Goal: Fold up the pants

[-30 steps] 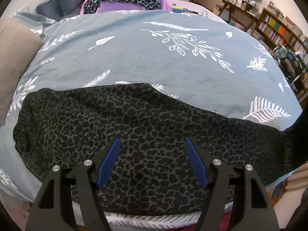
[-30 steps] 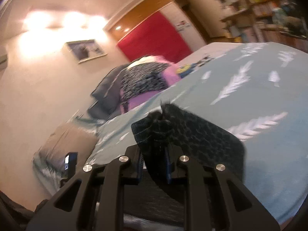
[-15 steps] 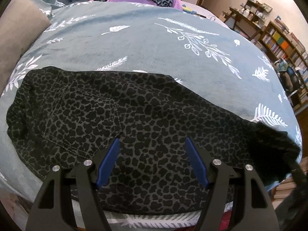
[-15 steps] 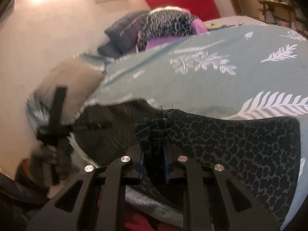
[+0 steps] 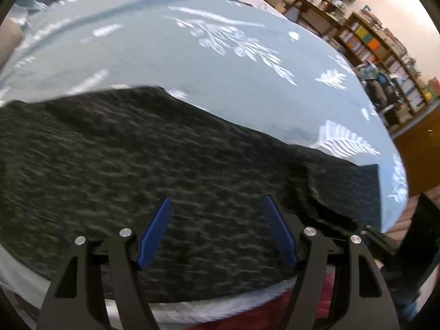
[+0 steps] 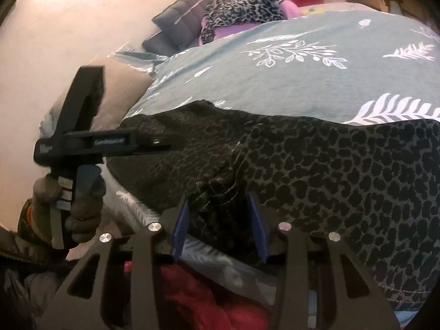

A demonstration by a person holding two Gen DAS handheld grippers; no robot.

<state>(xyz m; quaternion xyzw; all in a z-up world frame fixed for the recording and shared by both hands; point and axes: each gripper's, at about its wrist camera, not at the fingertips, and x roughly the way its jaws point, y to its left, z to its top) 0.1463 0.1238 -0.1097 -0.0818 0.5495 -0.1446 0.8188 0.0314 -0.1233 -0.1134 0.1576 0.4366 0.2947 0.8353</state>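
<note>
The pants (image 6: 316, 170) lie along the bed's (image 6: 302, 82) near edge, and as the right tool (image 6: 220, 206) opens around their bunched hem, the left tool (image 5: 217, 206) hovering spread, the fold could spring back or slide off.

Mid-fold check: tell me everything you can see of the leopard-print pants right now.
The pants are a dark grey woven fabric with a black leopard print, lying flat across the near part of the leaf-patterned bedspread. A folded layer ends in a stepped edge near the right side of the left wrist view. A bunched end sits between the right gripper pads, whose jaws are opening. The left gripper hangs open above the fabric, gripping nothing.
</note>
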